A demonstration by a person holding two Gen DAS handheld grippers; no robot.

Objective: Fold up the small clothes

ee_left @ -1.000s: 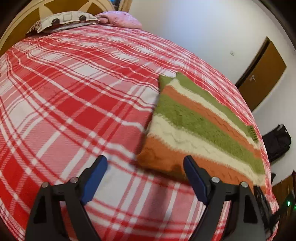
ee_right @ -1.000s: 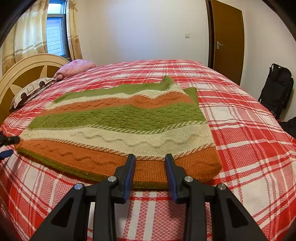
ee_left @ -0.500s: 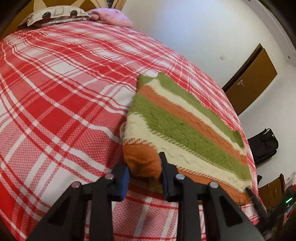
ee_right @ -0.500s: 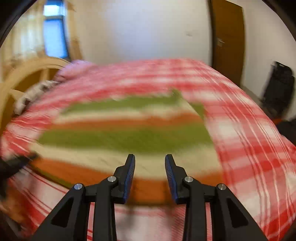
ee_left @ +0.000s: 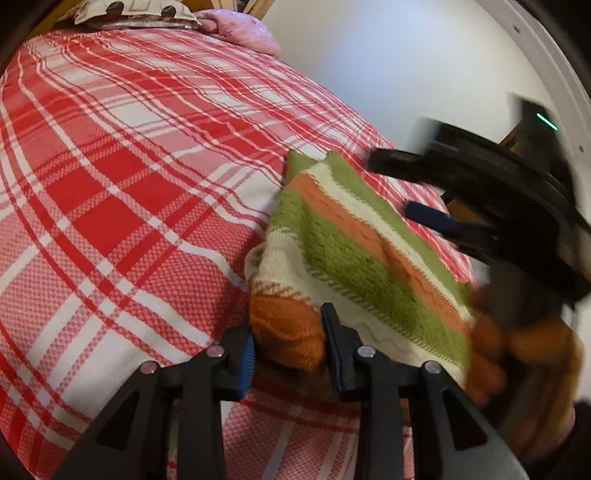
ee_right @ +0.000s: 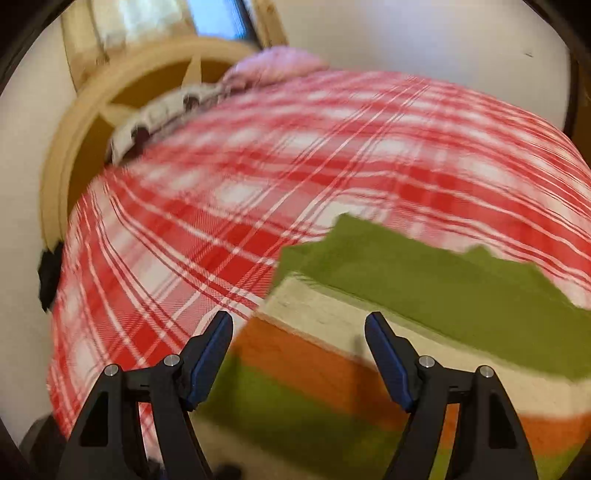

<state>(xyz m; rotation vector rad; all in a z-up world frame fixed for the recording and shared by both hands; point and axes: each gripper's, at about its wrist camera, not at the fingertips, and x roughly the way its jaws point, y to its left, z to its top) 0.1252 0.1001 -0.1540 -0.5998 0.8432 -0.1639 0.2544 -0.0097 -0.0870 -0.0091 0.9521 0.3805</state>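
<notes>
A knit sweater (ee_left: 354,254) with green, orange and cream stripes lies on the red plaid bed (ee_left: 129,184). My left gripper (ee_left: 288,334) is shut on its orange hem corner, which bunches between the jaws. My right gripper (ee_right: 299,332) is open and empty, hovering over the sweater's (ee_right: 406,317) striped top near its far left corner. The right gripper also shows blurred in the left wrist view (ee_left: 406,184), above the sweater's far side. The sweater's near right part is rumpled.
Pillows (ee_left: 236,33) and a wooden headboard (ee_right: 85,122) stand at the head of the bed. A white wall (ee_left: 406,74) lies beyond the bed's far side. The plaid cover (ee_right: 221,192) spreads left of the sweater.
My left gripper has stayed shut on the hem corner and pulled it up. My right gripper has opened wide and swung over the sweater toward its far left corner.
</notes>
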